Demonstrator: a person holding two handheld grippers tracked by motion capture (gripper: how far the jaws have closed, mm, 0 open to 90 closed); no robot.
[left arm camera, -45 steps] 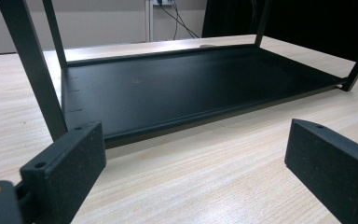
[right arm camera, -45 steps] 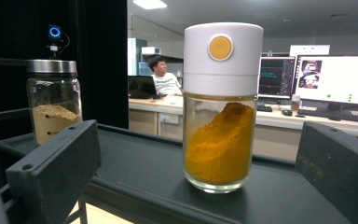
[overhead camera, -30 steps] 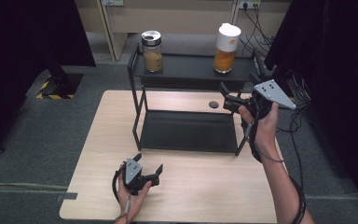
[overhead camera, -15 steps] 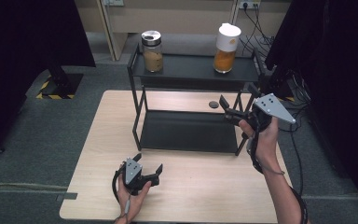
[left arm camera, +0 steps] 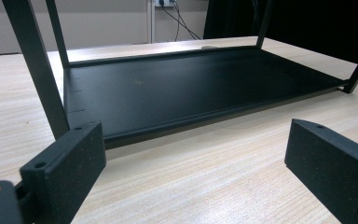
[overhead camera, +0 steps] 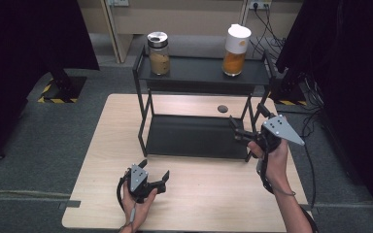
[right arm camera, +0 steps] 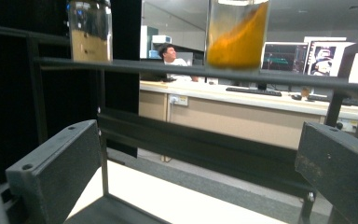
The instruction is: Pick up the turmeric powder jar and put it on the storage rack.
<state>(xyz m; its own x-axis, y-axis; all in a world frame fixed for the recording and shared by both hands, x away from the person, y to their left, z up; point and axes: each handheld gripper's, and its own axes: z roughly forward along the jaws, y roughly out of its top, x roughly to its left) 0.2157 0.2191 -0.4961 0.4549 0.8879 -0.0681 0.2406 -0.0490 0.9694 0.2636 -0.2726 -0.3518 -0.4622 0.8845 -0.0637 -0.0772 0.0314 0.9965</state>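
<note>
A black two-tier rack (overhead camera: 201, 73) stands on the wooden table (overhead camera: 102, 160). On its top shelf are a glass jar of tan powder (overhead camera: 159, 53) with a silver lid and a white-capped jar of orange powder (overhead camera: 235, 46). My left gripper (overhead camera: 154, 170) rests low on the table in front of the rack, open and holding nothing; its view looks along the bare lower shelf (left arm camera: 191, 88). My right gripper (overhead camera: 247, 121) hangs at the rack's front right leg, open. From below the top shelf it sees the tan jar (right arm camera: 90, 30) and the orange jar (right arm camera: 237, 32).
A small dark disc (overhead camera: 222, 108) lies on the table behind the lower shelf. Cables (overhead camera: 315, 145) trail off the table's right side. Grey floor surrounds the table, and dark curtains hang at both sides. Far behind the rack a person sits at a desk (right arm camera: 261, 100) with monitors.
My right gripper has come down and slightly toward me, from beside the top shelf to the height between the two shelves. The left gripper has stayed put.
</note>
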